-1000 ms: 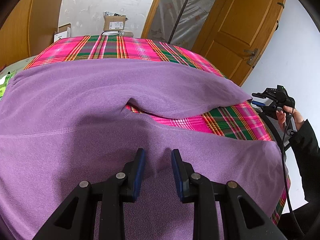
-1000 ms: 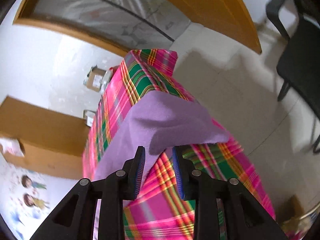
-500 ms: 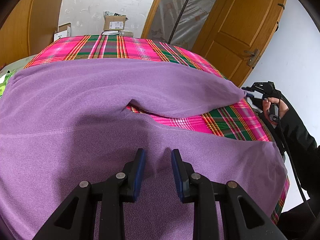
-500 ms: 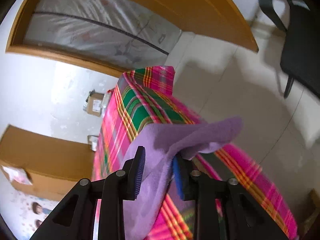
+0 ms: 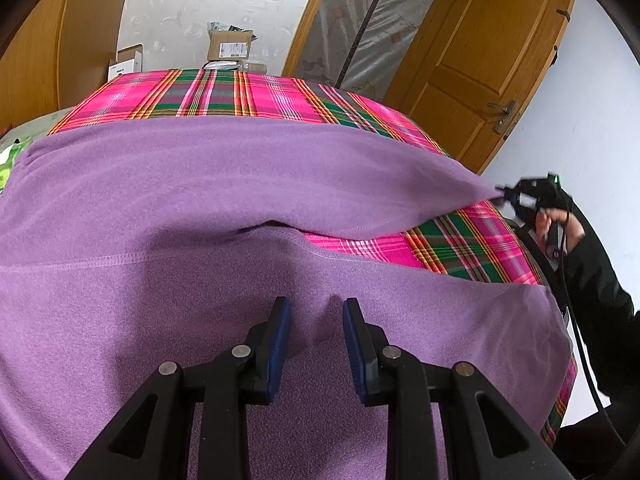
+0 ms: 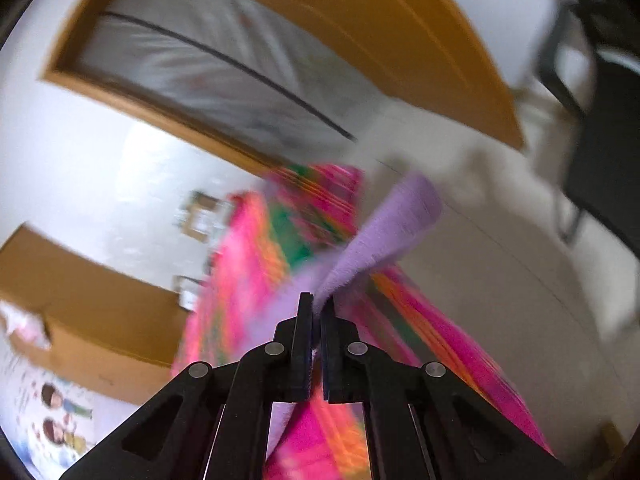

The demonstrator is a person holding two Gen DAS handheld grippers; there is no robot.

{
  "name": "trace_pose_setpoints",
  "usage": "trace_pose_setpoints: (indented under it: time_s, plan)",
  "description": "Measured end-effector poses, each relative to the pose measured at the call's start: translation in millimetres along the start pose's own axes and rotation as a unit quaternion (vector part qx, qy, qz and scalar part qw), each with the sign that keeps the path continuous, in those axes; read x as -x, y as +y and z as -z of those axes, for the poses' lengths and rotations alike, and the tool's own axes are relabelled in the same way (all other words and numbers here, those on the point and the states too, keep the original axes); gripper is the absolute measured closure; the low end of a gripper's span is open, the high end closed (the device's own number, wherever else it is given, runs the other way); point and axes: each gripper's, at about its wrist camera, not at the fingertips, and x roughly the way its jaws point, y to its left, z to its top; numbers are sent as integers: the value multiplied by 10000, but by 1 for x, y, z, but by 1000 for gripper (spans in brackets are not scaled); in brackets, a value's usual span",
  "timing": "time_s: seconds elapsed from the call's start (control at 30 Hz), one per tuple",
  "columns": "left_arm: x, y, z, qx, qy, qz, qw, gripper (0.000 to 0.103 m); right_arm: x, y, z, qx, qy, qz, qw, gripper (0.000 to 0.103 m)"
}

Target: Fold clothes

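A purple fleece garment [image 5: 224, 184] lies spread across the plaid-covered worktop [image 5: 248, 96], its two long parts splayed apart with a wedge of plaid showing between them. The right tongs [image 6: 316, 308] are pinched tight on the tip of the farther part, which is pulled up clear of the cloth; that view is blurred. The left tongs [image 5: 314, 312] hover just above the nearer part, jaws standing apart with nothing between them. I would judge the folding underway: one end lifted, no finished crease visible, most of the garment lying open and flat.
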Motion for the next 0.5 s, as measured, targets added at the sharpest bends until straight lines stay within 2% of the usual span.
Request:
trace_pose_setpoints:
  time_s: [0.13,0.27,0.4,0.5]
  plan:
    - [0,1,0,-3,1,2,10000,75,3,-24,1,-407,17,58,9992,90]
    - [0,1,0,-6,-1,2,10000,75,11,-38,-3,-768,-168,140,9968,71]
    - [0,0,0,-31,2,-18,10000,75,23,-35,-2,-702,-181,99,9973,70]
    - [3,-10,-5,-161,-20,-25,9999,75,30,-12,10,-157,-190,-72,9997,70]
